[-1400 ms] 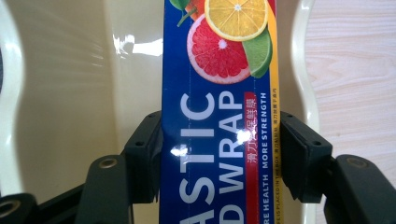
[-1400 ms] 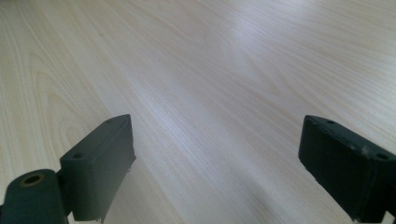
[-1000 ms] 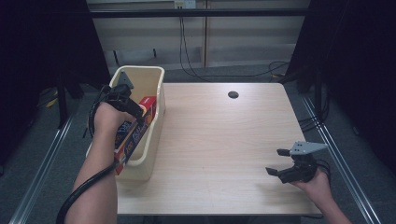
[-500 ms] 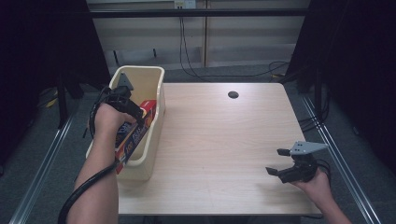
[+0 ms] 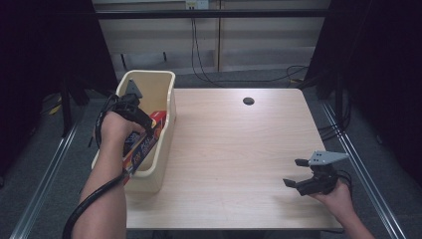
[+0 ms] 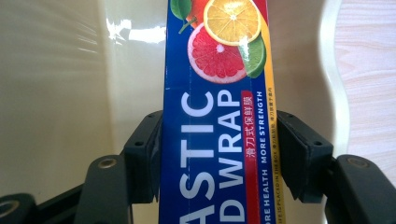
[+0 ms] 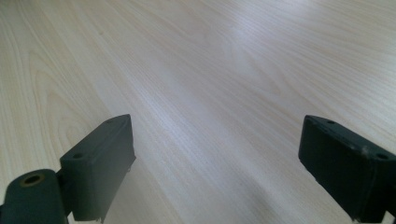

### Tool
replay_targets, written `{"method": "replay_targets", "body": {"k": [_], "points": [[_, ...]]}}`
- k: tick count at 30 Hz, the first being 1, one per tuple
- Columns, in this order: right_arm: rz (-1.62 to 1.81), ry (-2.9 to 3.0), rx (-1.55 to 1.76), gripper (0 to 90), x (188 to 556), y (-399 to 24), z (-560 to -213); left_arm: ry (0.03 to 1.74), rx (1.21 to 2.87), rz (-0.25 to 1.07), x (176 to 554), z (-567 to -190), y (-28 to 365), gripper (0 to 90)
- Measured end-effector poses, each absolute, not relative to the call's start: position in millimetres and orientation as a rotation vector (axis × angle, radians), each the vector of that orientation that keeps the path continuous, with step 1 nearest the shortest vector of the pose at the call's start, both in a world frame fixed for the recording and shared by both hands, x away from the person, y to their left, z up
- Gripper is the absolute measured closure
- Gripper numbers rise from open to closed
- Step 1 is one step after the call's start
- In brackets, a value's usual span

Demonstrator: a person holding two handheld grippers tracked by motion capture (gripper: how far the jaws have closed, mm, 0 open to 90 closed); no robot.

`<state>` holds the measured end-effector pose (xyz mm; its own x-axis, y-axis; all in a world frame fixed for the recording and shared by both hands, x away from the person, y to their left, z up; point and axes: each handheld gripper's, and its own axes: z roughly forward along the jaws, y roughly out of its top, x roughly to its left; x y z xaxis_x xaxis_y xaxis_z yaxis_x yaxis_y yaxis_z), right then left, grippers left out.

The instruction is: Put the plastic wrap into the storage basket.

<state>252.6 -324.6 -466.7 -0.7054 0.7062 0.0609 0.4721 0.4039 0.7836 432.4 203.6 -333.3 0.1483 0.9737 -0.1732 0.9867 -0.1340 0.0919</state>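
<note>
L claw (image 6: 219,158) clamped on plastic wrap box (image 6: 217,112) in bin (image 5: 164,89), R claw (image 5: 297,173) wide over table (image 5: 229,149).

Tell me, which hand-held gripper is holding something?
The left hand-held gripper, over the cream bin. Its jaws clamp a blue plastic wrap box with citrus pictures. The right hand-held gripper is open above bare table.

Bare forearms, no sleeves. Black two-jaw left gripper (image 5: 144,122) with grey three-cornered plate (image 5: 132,88) on top, toward the far end of the cream plastic bin (image 5: 164,164); thick black cable (image 5: 87,209) trailing back along the forearm. Blocky black jaw pads (image 6: 144,154) dotted with small screws, brass-ringed pivot holes behind. Black right gripper (image 5: 298,173), well right of the bin, same grey plate (image 5: 327,158), same matte black pads (image 7: 100,161).
</note>
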Motion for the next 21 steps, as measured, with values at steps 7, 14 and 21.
{"method": "replay_targets", "body": {"k": [7, 14, 21], "points": [[1.187, 2.381, 1.025, 10.2, 252.7, -324.4, -467.3, 1.903, 2.206, -0.088, 432.9, -330.0, 206.4, 39.1], [1.184, 2.384, 1.021, 10.2, 252.9, -324.3, -467.3, 1.871, 2.175, -0.037, 432.0, -313.3, 204.2, 31.6], [1.186, 2.384, 1.019, 10.2, 252.3, -324.3, -466.8, 1.828, 2.167, -0.039, 431.6, -306.2, 201.4, 28.9]]}}
